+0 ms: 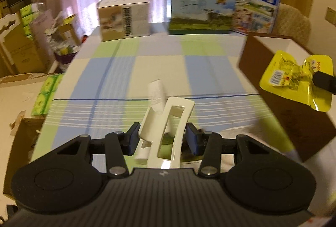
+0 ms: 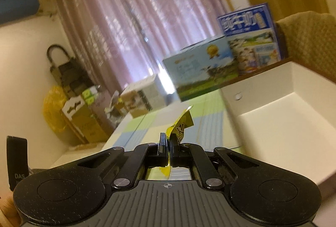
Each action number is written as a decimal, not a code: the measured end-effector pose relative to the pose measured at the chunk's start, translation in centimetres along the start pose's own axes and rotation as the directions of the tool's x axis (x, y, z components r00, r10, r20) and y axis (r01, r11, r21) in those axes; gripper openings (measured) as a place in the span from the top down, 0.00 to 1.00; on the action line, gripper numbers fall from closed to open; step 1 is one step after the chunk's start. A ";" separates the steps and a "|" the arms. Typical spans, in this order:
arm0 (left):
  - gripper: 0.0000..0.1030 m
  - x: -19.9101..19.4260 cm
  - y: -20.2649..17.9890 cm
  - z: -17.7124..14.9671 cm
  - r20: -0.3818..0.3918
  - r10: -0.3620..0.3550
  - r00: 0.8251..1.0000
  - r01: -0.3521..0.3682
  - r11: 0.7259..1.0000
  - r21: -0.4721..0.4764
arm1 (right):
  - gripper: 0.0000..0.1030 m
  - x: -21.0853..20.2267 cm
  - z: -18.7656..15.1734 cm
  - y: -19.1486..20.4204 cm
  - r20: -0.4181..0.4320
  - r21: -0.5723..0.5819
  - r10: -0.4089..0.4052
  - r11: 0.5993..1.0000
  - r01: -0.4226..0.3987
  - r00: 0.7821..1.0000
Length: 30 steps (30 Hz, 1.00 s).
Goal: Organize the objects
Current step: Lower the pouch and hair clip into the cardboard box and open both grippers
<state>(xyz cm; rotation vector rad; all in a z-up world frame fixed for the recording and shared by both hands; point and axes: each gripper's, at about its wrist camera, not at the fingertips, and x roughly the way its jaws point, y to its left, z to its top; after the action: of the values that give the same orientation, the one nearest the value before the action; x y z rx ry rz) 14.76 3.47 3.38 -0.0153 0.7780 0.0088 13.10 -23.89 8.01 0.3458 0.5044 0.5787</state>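
Between left claw (image 1: 162,141) pads, white clip (image 1: 166,132)

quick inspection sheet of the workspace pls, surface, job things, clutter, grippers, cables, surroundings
surface: checked tablecloth in blue, green and cream
job's things: white clip; yellow wrapper; brown box, white inside, open
clutter: milk cartons and a small carton at the far edge
grippers: left gripper shut on the clip; right gripper shut on the wrapper, near the box
cables: nothing seen
surroundings: pink curtain, stacked boxes beside the table
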 end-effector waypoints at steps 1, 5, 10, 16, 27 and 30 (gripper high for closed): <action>0.59 -0.3 -0.9 0.2 0.002 -0.015 1.000 0.015 1.000 0.010 | 1.00 -0.7 0.3 -0.6 0.007 0.012 -0.014 1.000 0.014 1.000; 0.60 -1.7 -4.7 1.3 0.013 -0.083 0.996 0.083 0.996 0.037 | 1.00 -3.6 2.2 -3.7 0.027 0.051 -0.084 0.995 0.082 0.996; 0.60 -2.6 -10.8 3.8 0.017 -0.200 0.980 0.199 0.979 0.052 | 1.00 -6.4 5.1 -7.8 0.046 0.084 -0.186 0.980 0.182 0.981; 0.60 -2.1 -18.5 7.3 -0.020 -0.299 0.954 0.300 0.950 0.092 | 1.00 -7.0 7.7 -12.4 -0.009 0.124 -0.261 0.957 0.261 0.965; 0.60 5.1 -28.0 9.0 -0.181 -0.280 0.943 0.312 0.932 0.182 | 1.00 -2.1 8.6 -18.6 -0.189 0.171 -0.299 0.928 0.331 0.935; 0.59 7.4 -28.8 9.3 -0.227 -0.272 0.935 0.313 0.934 0.172 | 1.00 -0.7 8.5 -19.8 -0.219 0.199 -0.298 0.919 0.341 0.929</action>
<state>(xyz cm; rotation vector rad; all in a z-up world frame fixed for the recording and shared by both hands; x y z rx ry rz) 26.97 -25.12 5.08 0.0653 0.9690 -0.3640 25.76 -41.32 6.47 0.4253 0.7955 0.2304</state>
